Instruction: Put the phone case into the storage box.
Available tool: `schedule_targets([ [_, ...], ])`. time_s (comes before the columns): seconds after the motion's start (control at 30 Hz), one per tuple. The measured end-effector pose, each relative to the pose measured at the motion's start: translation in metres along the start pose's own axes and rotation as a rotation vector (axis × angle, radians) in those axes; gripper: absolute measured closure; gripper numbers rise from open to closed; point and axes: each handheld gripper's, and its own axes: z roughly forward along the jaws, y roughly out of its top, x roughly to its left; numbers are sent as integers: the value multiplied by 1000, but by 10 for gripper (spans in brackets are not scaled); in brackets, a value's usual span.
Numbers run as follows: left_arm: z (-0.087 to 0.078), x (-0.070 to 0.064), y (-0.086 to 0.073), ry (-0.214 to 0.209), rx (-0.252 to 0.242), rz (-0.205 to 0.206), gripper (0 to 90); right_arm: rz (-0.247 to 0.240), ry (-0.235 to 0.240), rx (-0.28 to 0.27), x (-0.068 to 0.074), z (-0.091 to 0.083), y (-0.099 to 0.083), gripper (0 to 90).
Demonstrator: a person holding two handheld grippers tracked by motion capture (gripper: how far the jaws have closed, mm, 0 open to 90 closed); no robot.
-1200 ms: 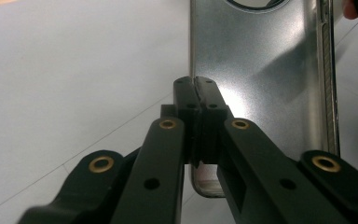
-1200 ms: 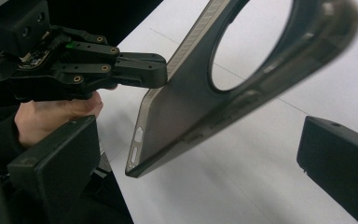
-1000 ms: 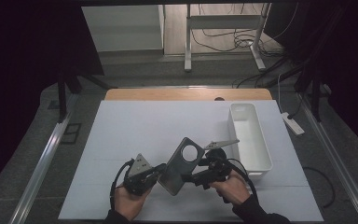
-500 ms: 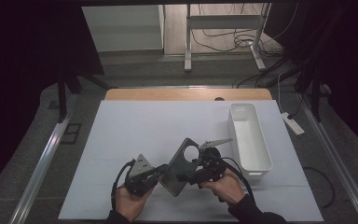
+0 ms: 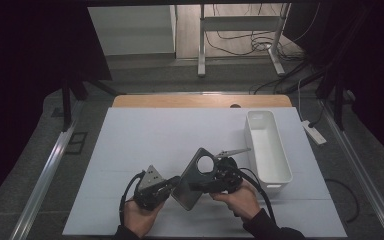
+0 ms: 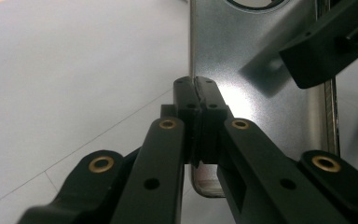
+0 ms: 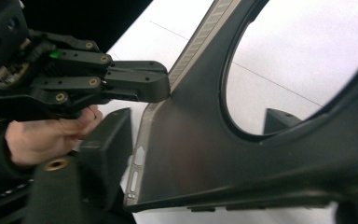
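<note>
I have a flat grey metal plate (image 5: 196, 177) held up off the white table (image 5: 145, 135) between both grippers, near my edge of the table and tilted on its long axis. It is a thin, smooth sheet with rounded corners and a large round hole near its upper end; in the left gripper view its surface (image 6: 256, 60) looks brushed and slightly glossy, catching a bright patch of light just past my jaw tips.

My left gripper (image 5: 172, 184) has its jaws pressed together on the plate's left edge; in the left gripper view (image 6: 196, 95) the two matte black tips meet with the thin sheet edge between them. The jaw arms are angular black plastic with brass-coloured rivets.

My right gripper (image 5: 207, 182) grips the plate from the other side. In its own view the plate (image 7: 186, 154) runs close to the lens, with a ribbed strip and small slots along one edge, and a black jaw stands on either side of the sheet, clamped on it. The left gripper (image 7: 161, 86) is visible there too, biting the far edge.

A long white plastic bin (image 5: 285, 172) with rounded corners stands to the right, apart from the plate.
</note>
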Motion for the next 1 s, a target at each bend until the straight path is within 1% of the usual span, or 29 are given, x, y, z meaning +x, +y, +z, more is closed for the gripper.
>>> schedule_targets([
  [0.07,0,0,0,0,0,-1,890,20,16,-2,-2,0,0,362],
  [0.2,0,0,0,-2,-2,-3,890,44,39,-5,-4,-1,0,488],
  [0.4,0,0,0,-7,-4,-5,890,69,59,-18,-6,-3,-1,629],
  [0.57,0,0,-1,-19,-2,-8,889,76,70,-26,-7,-3,-1,732],
  [0.6,1,0,-1,-25,-1,-10,889,76,70,-26,-7,-3,-1,732],
  [0.63,1,0,-1,-30,-1,-13,889,77,71,-25,-7,-3,-1,754],
  [0.77,2,2,-2,-49,-2,-22,888,99,73,-18,-8,-3,-1,772],
  [0.9,3,1,-2,-61,0,-20,882,125,77,-23,-10,-4,-1,810],
  [0.93,3,1,-3,-65,2,-19,882,125,77,-23,-10,-4,-1,810],
  [1.0,4,1,-3,-73,7,-18,875,138,76,-24,-10,-5,-1,839],
])
